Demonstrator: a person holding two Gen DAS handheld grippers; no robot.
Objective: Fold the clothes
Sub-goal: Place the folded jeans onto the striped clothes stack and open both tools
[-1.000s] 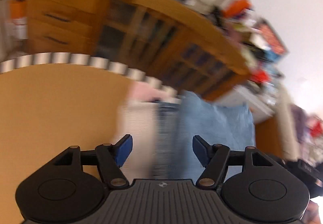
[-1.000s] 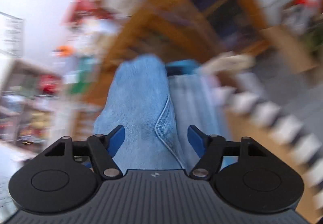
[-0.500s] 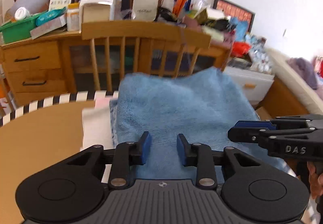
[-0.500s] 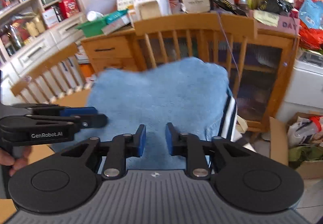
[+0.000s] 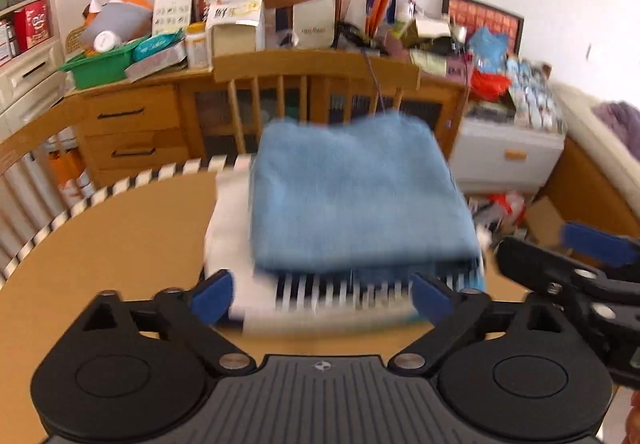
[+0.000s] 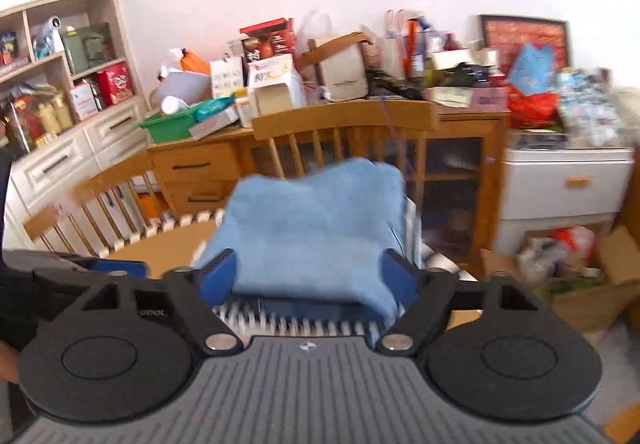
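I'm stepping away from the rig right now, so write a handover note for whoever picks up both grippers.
Left gripper: open, holding nothing, just short of the pile's near edge.
Right gripper: open, holding nothing, beside the left one.
Blue garment: folded, lying on top of a striped garment and a white one on the wooden table, near its far edge.
Done: blue piece folded and set on the pile.
Left: no unfolded clothes in view; check for more, and straighten the pile if needed.
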